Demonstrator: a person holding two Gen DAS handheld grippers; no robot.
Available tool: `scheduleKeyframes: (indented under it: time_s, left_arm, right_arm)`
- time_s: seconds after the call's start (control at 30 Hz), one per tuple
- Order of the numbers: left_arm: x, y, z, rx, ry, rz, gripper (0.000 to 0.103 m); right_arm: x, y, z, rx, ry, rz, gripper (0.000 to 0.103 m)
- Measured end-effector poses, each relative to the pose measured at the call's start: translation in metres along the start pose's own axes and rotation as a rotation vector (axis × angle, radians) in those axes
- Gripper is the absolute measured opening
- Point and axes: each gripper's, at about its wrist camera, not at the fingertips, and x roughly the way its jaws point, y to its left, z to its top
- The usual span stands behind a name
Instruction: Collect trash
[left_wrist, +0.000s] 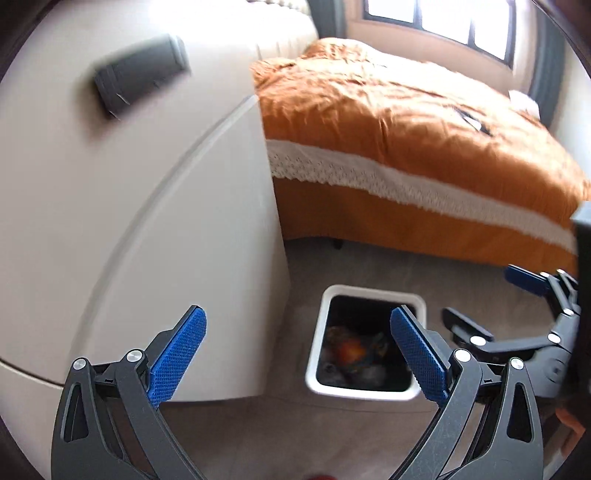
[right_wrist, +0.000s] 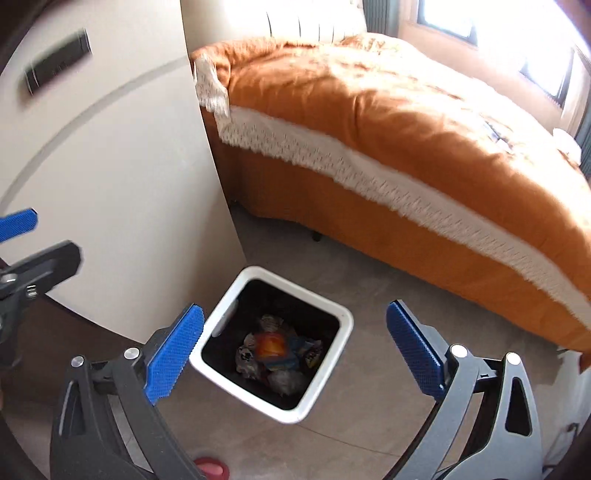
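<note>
A white square trash bin (right_wrist: 334, 314) with a black inside stands on the floor beside a white nightstand. Crumpled wrappers and paper (right_wrist: 277, 350) lie at its bottom. It also shows in the left wrist view (left_wrist: 364, 394), with blurred trash (left_wrist: 354, 350) inside. My right gripper (right_wrist: 295, 349) is open and empty, above the bin's mouth. My left gripper (left_wrist: 299, 358) is open and empty, above the bin's left rim. The right gripper also shows in the left wrist view (left_wrist: 491, 302), open.
A white nightstand (left_wrist: 122, 203) stands left of the bin, with a dark remote-like object (left_wrist: 140, 79) on top. A bed with an orange cover (left_wrist: 406, 122) and white lace trim lies behind. The floor is grey tile (right_wrist: 388, 406). A red slipper (right_wrist: 210, 467) shows at the bottom edge.
</note>
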Motion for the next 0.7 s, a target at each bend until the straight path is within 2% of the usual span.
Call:
scheduleKeyframes:
  time_s: [0.13, 0.23, 0.27, 0.33, 0.37, 0.53, 0.63, 0.7]
  left_arm:
    - [-0.047, 0.016, 0.031, -0.078, -0.04, -0.035, 0.098]
    - [-0.089, 0.023, 0.053, -0.109, -0.09, -0.043, 0.098]
    - [-0.101, 0.025, 0.059, -0.113, -0.105, -0.036, 0.098]
    - [-0.127, 0.034, 0.073, -0.187, -0.1, -0.102, 0.098]
    - [-0.139, 0.038, 0.078, -0.212, -0.102, -0.107, 0.098]
    - [-0.219, 0.052, 0.098, -0.312, -0.205, -0.005, 0.098]
    - [-0.269, 0.073, 0.1, -0.394, -0.261, 0.06, 0.098]
    - [-0.305, 0.087, 0.097, -0.434, -0.292, 0.141, 0.098]
  right_arm:
    - [-0.078, 0.009, 0.032, -0.015, -0.048, -0.041, 0.099]
    - [-0.137, 0.018, 0.061, -0.017, -0.119, -0.059, 0.099]
    - [-0.157, 0.021, 0.073, -0.014, -0.14, -0.047, 0.099]
    - [-0.194, 0.026, 0.091, -0.021, -0.195, -0.023, 0.099]
    - [-0.205, 0.03, 0.099, -0.029, -0.211, -0.013, 0.099]
    - [-0.269, 0.043, 0.135, -0.093, -0.338, 0.087, 0.099]
    - [-0.301, 0.056, 0.152, -0.126, -0.397, 0.201, 0.099]
    - [-0.32, 0.074, 0.163, -0.177, -0.444, 0.266, 0.099]
